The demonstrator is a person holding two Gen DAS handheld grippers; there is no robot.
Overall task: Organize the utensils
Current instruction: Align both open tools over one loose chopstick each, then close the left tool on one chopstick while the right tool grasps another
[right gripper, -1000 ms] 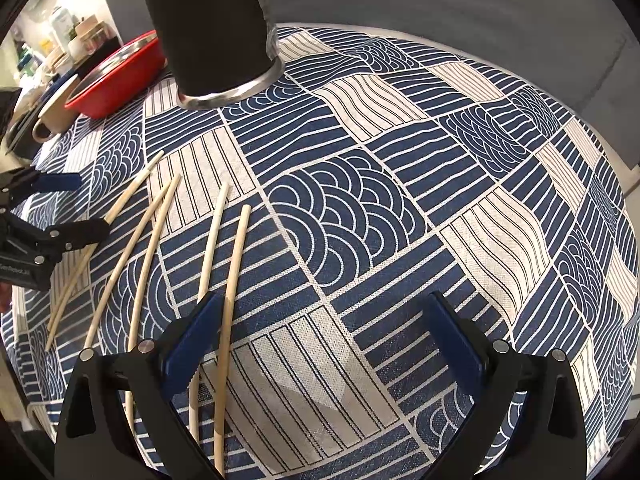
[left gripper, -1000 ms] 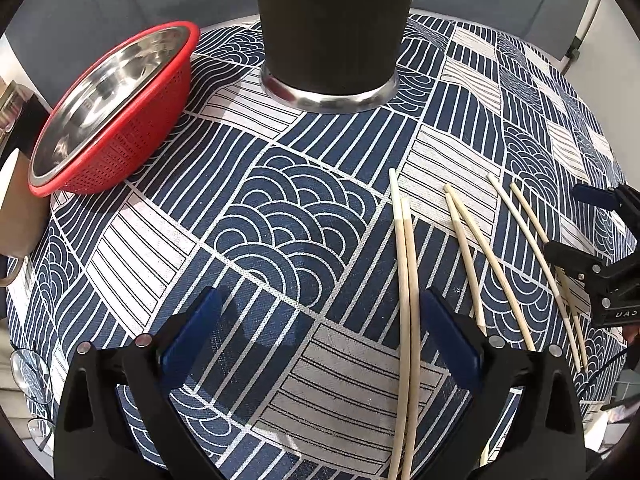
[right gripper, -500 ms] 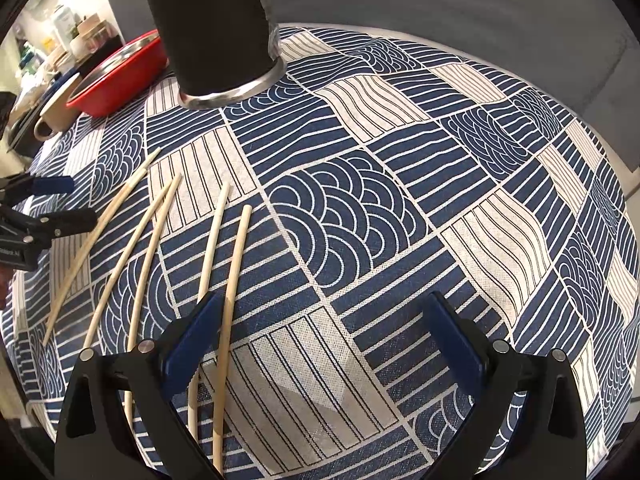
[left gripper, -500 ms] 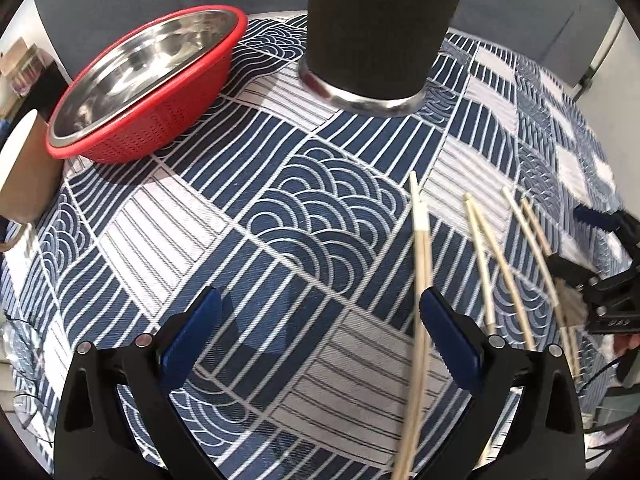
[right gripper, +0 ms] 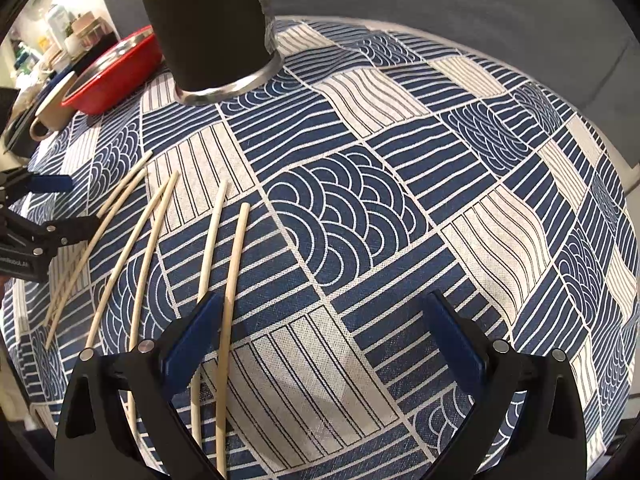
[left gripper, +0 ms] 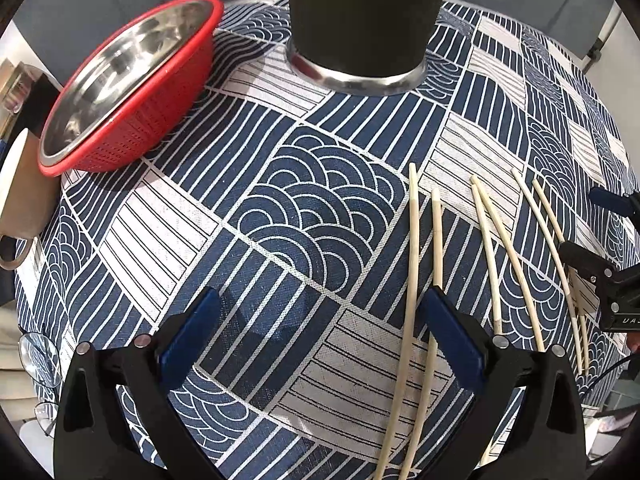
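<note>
Black tumbler (left gripper: 364, 20) upright at far side of table (left gripper: 304, 208), contents hidden; red colander (left gripper: 160, 112) left of tumbler, steel bowl (left gripper: 124, 68) nested inside, bowl empty; beige mug (left gripper: 20, 192) left of colander, interior unseen; six chopsticks (left gripper: 412, 264) flat on cloth, nearer than tumbler, none in any container; left hand-held gripper (left gripper: 320, 336) wide, empty; right hand-held gripper (right gripper: 320, 336) wide, empty.

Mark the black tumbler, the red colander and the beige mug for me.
black tumbler (left gripper: 360, 20), left wrist view, on its dark side wall.
red colander (left gripper: 160, 120), left wrist view, on its perforated outer wall.
beige mug (left gripper: 20, 196), left wrist view, on its side by the left edge.
</note>
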